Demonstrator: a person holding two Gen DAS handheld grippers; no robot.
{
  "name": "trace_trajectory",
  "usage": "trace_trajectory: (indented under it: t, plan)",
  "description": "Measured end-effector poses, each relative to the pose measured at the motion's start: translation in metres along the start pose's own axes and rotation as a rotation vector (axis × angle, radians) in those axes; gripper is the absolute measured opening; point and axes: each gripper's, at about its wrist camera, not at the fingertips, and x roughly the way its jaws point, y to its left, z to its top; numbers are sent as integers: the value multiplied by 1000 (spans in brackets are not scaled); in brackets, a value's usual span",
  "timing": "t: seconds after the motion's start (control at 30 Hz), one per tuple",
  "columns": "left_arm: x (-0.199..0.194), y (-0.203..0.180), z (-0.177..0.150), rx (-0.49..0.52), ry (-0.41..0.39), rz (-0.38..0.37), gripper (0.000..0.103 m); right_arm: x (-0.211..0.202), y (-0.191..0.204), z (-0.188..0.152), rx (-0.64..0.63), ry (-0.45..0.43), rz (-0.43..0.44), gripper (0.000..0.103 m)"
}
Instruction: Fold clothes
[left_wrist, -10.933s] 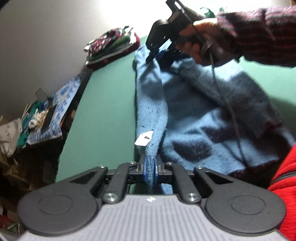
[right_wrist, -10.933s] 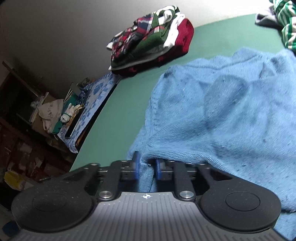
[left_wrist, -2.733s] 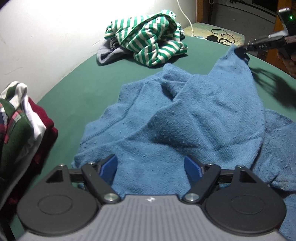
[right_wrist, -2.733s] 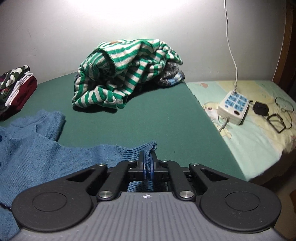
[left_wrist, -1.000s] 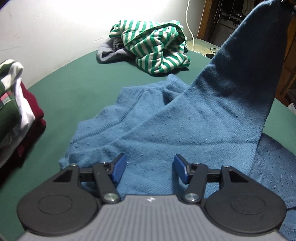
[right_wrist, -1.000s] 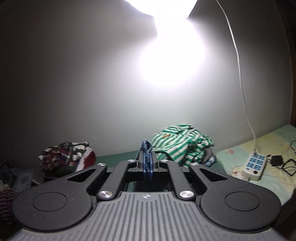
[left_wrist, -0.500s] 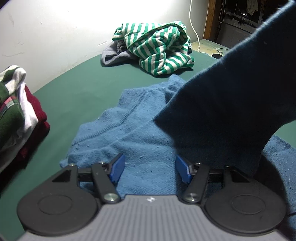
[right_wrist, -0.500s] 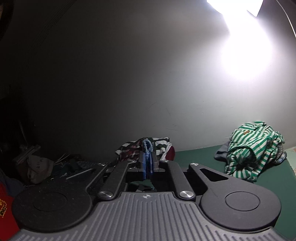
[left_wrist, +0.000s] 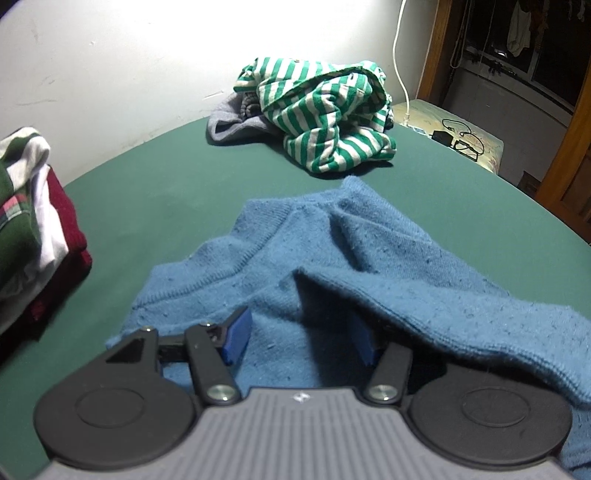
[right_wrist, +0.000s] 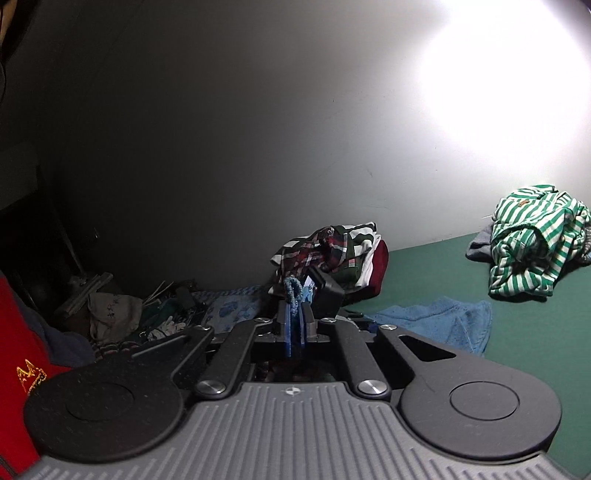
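Two claws, one blue sweater

Rumpled blue sweater (left_wrist: 332, 266) lies on the green tabletop (left_wrist: 155, 192). Left claw (left_wrist: 299, 341), closing but apart, hovers tilted down over it; right claw (right_wrist: 294, 332), nearly level, pinches a knit edge.

Your left wrist camera sits low and close over the blue sweater (left_wrist: 332, 266), tilted down across the green table (left_wrist: 155, 192) toward the wall. Your right wrist camera looks nearly level toward the dim room corner. Both catch the striped garment (left_wrist: 325, 118) and the folded stack (right_wrist: 332, 254).
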Motion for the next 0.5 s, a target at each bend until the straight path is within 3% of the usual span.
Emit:
trace_trajectory:
  t: [0.33, 0.5]
  plan:
    - [-9, 2, -1, -2, -14, 17, 59, -1, 17, -24, -9, 100, 47, 4]
    - [-17, 7, -5, -11, -15, 35, 60, -2, 17, -32, -36, 196, 78, 5]
